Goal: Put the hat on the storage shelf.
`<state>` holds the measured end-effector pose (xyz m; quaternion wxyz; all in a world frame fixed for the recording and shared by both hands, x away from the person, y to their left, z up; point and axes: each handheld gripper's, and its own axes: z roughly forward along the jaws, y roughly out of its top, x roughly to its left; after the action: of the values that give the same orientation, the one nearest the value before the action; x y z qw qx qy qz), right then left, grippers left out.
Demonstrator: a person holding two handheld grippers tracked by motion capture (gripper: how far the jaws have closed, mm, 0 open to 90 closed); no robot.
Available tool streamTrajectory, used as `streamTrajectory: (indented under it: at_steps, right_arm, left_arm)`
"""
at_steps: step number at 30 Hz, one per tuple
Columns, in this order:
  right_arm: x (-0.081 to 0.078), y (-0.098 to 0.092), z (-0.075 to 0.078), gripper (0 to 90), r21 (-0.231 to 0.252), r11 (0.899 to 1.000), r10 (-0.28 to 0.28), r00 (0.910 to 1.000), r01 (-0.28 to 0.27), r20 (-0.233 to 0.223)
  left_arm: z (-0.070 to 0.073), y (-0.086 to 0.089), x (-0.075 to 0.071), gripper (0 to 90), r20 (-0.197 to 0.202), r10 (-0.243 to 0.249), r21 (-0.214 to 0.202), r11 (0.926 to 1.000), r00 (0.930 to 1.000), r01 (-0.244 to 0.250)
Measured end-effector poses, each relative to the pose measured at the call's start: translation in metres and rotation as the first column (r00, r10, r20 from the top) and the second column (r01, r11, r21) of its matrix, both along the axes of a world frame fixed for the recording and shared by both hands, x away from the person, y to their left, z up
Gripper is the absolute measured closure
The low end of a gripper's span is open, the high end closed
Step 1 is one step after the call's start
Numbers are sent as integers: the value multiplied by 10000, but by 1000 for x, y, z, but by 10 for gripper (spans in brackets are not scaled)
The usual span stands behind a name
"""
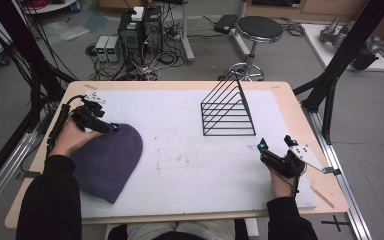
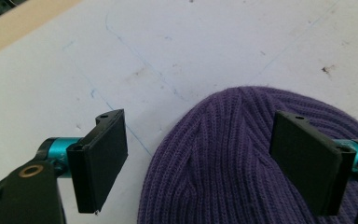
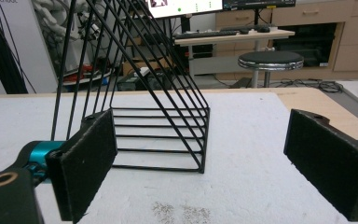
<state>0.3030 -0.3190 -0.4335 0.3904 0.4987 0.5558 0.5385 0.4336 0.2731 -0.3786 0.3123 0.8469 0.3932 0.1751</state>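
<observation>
One purple ribbed knit beanie (image 1: 107, 161) and one black triangular wire rack (image 1: 228, 111) lie on the white table mat (image 1: 180, 165), with bare mat between them. The left gripper (image 2: 200, 163) has its jaws spread over the beanie's crown edge, one jaw above the knit. The right gripper (image 3: 205, 172), jaws spread, faces the rack, well apart.

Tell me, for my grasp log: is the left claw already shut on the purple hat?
No: the left claw is wide open over the purple hat.

The purple hat (image 2: 242, 158) runs off the bottom edge in the left gripper view; the wire rack (image 3: 140, 93) loses its top in the right gripper view.
</observation>
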Motion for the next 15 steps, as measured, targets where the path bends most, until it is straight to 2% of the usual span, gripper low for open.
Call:
streamTrajectory:
  at_steps: [3,4,5,6,8,11,12,14,15]
  right_arm:
    - [1,0,0,85,2,10000,30,10000,-30,23]
    - [1,0,0,85,7,10000,41,10000,-41,3]
    - [2,0,0,85,-9,10000,50,10000,-50,18]
    - [2,0,0,85,-32,10000,67,10000,-67,34]
    - [2,0,0,85,-43,9999,100,9999,-99,45]
    - [2,1,0,85,-26,9999,117,9999,-117,55]
    - [1,1,0,85,-30,9999,113,9999,-113,52]
    - [1,1,0,85,-38,9999,127,9999,-127,51]
    - [1,0,0,85,-59,9999,123,9999,-122,65]
  left_arm:
    - [-10,2,7,189,-500,48,150,9999,9987,-40]
    - [-10,2,7,189,-500,48,150,9999,9987,-40]
    - [-16,2,10,189,-733,177,480,9987,9971,-142]
    - [-16,2,10,189,-733,177,480,9987,9971,-142]
    - [-26,-2,13,189,-1100,201,949,9954,9937,-96]
    - [-30,-3,15,187,-1303,250,1065,9943,9912,-111]
    - [-33,-2,17,186,-1453,284,1159,9932,9890,-115]
    - [-39,1,20,182,-1927,458,1056,9941,9802,-257]
    - [-39,1,20,183,-1927,458,1056,9941,9802,-257]
